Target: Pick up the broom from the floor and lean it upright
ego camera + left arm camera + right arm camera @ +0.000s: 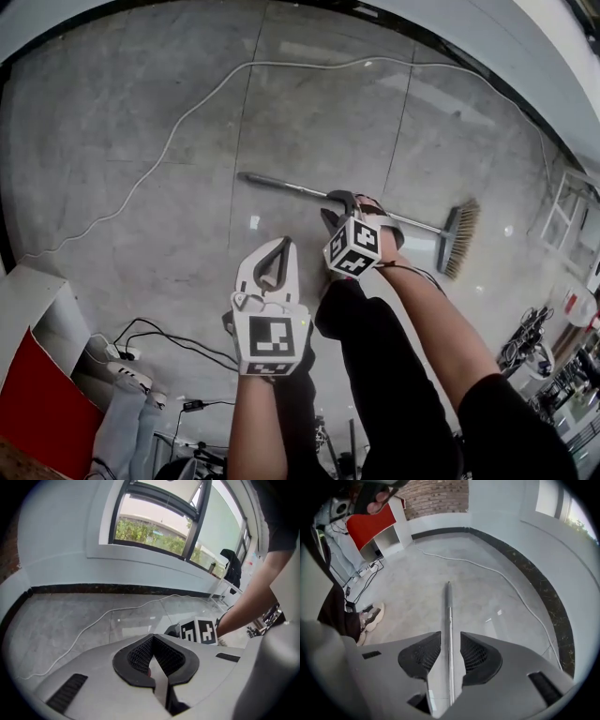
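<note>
The broom lies flat on the grey floor, its metal handle [281,184] running left to right and its bristle head [461,239] at the right. My right gripper [339,204] is down over the middle of the handle. In the right gripper view the handle [448,606] passes lengthwise between the jaws of my right gripper [450,637]; they stand apart, with a gap on each side of it. My left gripper [278,246] hangs nearer to me, short of the broom, its jaws closed tip to tip around nothing [153,639].
A long white cable [187,117] curves over the floor beyond the broom. A white and red cabinet [37,375] stands at the near left, with a power strip and cords [122,353] by my feet. Wire racks [572,206] stand at the right.
</note>
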`<state>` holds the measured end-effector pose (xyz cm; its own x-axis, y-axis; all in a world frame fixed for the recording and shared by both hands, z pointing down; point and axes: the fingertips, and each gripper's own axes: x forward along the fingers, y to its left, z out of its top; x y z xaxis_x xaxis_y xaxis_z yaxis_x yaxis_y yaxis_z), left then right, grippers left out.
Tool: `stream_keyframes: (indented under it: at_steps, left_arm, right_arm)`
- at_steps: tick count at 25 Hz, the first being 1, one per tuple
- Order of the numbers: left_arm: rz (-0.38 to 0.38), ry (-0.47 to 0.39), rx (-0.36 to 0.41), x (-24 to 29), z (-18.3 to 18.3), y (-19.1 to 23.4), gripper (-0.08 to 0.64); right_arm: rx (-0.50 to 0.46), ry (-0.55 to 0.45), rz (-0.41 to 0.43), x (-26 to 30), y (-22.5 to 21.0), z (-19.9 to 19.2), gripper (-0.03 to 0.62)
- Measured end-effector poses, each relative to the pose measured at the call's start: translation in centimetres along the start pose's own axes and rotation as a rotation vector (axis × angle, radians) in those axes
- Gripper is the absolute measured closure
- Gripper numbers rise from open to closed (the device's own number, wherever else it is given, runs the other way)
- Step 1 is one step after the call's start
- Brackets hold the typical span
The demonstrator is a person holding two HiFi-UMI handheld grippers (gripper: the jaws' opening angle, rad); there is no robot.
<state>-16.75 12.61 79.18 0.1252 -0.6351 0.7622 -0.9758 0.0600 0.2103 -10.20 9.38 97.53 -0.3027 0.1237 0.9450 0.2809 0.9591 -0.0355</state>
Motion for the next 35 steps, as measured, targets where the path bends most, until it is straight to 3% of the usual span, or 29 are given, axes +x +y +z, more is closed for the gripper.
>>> stream_keyframes:
  at_steps: [4,10,17,20,28,35]
  left_arm:
    - [-0.031,0.026,-0.012,0.5,-0.9,0.5,0.555]
    - [0.005,0.077,-0.076,0.6,-2.8,3.6,0.554]
    - [-0.001,0.118,-0.106,1.3,-3.8,4.5,0.554]
    - [-0.005,0.123,-0.136,1.3,-4.4,4.3,0.554]
    - [0.039,0.112,-0.145,0.3,-4.2,2.9,0.554]
    - [0.025,0.078,-0.076,-2.5,2.0,1.4,0.554]
  right_arm:
    - [0.001,0.015,-0.001,3.2,-0.1,-0.2,0.499]
    - [-0.003,0.078,0.032,7.0,0.4,-1.4,0.499]
    - [0.062,0.143,0.054,9.4,0.1,-2.8,0.520]
    - [0.038,0.136,0.057,9.6,0.1,-2.5,0.520]
    - [0.016,0.077,0.053,4.5,-0.9,-0.2,0.525]
    - [0.048,0.016,-0.009,-3.1,-4.8,2.4,0.525]
